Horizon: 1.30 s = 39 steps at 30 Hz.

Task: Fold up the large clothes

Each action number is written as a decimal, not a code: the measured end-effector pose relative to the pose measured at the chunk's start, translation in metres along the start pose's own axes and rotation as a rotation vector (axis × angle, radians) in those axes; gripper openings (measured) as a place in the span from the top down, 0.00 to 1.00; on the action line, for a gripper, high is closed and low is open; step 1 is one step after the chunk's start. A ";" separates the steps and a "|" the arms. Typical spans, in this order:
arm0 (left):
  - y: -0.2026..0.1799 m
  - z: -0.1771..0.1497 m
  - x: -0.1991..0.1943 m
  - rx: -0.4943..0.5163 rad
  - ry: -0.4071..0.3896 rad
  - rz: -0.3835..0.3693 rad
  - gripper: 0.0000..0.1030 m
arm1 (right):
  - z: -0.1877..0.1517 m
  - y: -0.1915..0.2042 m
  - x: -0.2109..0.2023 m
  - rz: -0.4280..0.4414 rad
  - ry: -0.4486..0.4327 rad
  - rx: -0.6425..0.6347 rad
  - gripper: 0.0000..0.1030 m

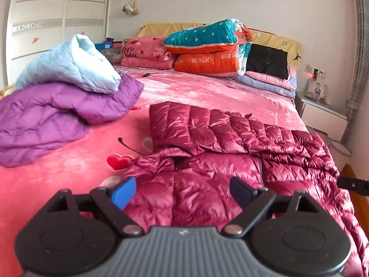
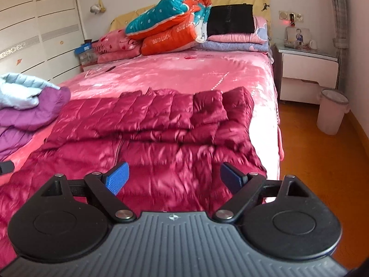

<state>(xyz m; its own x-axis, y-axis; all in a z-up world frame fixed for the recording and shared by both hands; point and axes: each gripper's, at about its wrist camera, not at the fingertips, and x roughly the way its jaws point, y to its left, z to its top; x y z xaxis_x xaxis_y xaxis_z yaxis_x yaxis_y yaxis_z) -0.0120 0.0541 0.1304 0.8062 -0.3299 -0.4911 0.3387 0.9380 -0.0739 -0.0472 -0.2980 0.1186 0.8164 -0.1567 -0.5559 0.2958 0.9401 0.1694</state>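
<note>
Left wrist: jacket (image 1: 219,161) beneath spread left gripper (image 1: 182,190).

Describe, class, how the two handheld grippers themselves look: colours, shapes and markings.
Both match. The left gripper and right gripper each have blue ribbed finger pads on black linkage arms with silver pivot pins, round black side discs, and a grey ridged body bearing a small white emblem. No cables or sleeves show.

White wardrobe (image 1: 46,18) left of the bed (image 1: 207,90); white nightstand (image 2: 306,69), orange, seemingly wooden floor (image 2: 311,152), pale walls.
</note>
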 end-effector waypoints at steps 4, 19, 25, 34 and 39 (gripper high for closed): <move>-0.001 -0.004 -0.020 0.019 -0.004 0.027 0.14 | -0.007 -0.005 -0.021 0.016 0.031 -0.006 0.00; 0.003 -0.031 -0.071 0.095 0.010 0.081 0.14 | -0.031 -0.045 -0.071 0.076 0.168 0.069 0.00; 0.019 -0.041 -0.080 0.076 0.028 0.106 0.09 | -0.039 -0.051 -0.083 0.101 0.237 0.066 0.00; 0.055 -0.048 -0.087 -0.058 0.078 0.137 0.09 | -0.049 -0.069 -0.070 0.116 0.397 0.164 0.00; 0.071 -0.054 -0.085 -0.110 0.113 0.163 0.09 | -0.052 -0.068 -0.061 0.093 0.452 0.182 0.00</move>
<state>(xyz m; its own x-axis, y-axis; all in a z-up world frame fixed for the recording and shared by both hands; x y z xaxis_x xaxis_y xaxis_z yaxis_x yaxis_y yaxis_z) -0.0826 0.1547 0.1202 0.7841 -0.1649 -0.5983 0.1487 0.9859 -0.0768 -0.1429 -0.3368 0.0980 0.5583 0.1104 -0.8222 0.3462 0.8697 0.3519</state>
